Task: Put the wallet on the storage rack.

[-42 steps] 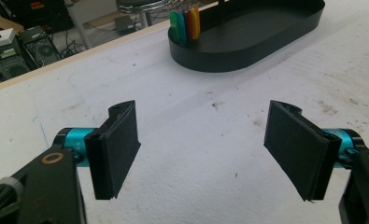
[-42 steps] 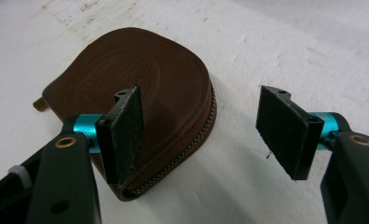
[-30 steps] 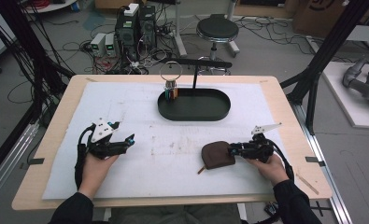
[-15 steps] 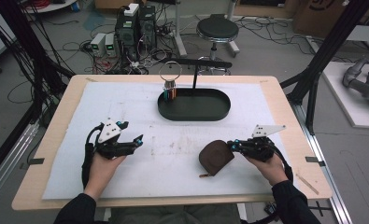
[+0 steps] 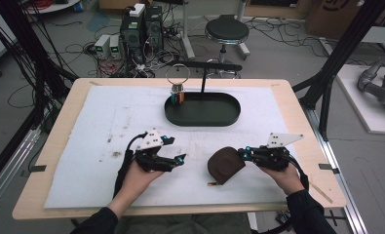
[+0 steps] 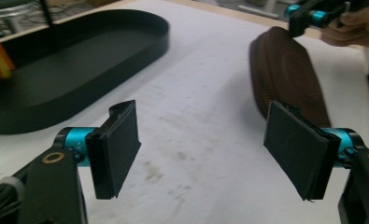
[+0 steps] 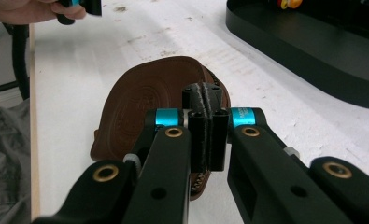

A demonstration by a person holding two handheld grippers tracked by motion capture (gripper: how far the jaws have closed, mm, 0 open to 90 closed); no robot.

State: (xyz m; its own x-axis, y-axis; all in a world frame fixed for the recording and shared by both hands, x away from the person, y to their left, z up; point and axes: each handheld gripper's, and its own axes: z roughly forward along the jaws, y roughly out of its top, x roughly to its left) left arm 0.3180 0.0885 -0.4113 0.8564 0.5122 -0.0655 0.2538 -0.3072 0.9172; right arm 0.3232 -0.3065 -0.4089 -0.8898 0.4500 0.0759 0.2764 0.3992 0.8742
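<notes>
So the right gripper (image 7: 205,105) is clamped tight on the edge of the brown leather pouch (image 5: 225,165), a rounded, ridged thing propped up on the white mat (image 5: 102,126) near the front, while the left gripper (image 6: 205,154) sits wide open, holding nothing.

right gripper (image 5: 244,155) touching brown pouch (image 5: 225,165) | left gripper (image 5: 176,150) nearby
</notes>
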